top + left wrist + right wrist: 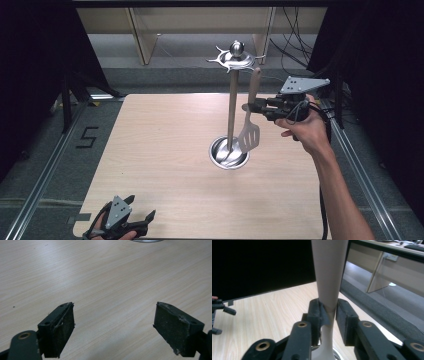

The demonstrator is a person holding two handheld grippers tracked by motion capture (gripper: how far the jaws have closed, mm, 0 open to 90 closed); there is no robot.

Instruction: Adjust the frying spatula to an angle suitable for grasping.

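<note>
A steel utensil stand [231, 105] rises from a round base [228, 152] on the wooden table [165, 150], with a crown of hooks [235, 57] on top. A slotted spatula [249, 134] hangs upright beside the pole, its pale handle [329, 277] reaching up to the hooks. My right gripper [250, 106] comes in level from the right, shut on that handle at mid-height, both pads [323, 315] against it. My left gripper [142, 207] rests at the table's near left corner, open, with bare tabletop between its pads [62, 332].
Metal rails run along both sides of the table. Beyond the far edge are wooden furniture legs and cables on the floor. The stand's base [146, 240] sits far ahead of the left gripper. The left gripper [219, 312] appears small at the left edge of the right gripper view.
</note>
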